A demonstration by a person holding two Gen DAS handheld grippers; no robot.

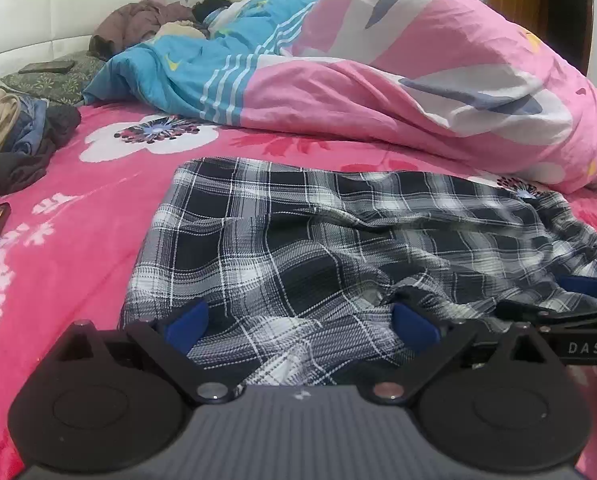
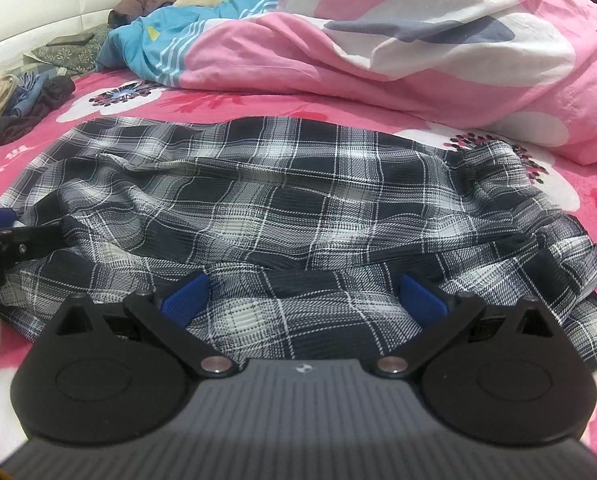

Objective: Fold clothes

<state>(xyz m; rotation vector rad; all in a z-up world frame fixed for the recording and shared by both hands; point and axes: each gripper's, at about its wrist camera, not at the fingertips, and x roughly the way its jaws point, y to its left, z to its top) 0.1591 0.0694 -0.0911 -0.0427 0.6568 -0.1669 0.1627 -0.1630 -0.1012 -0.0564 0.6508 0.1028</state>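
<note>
Both your left claw (image 1: 304, 322) and right claw (image 2: 304, 296) gape wide over the plaid shirt's (image 2: 290, 200) near hem (rumpled, mid-frame on the bed (image 1: 78, 200)), so you're pre-grasp: pinch both corners next.

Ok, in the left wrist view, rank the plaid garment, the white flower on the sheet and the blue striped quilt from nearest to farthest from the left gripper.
1. Plaid garment: directly under the open left gripper.
2. White flower: printed on the sheet beyond the garment, to the left.
3. Blue striped quilt: farthest, bunched near the headboard.
</note>
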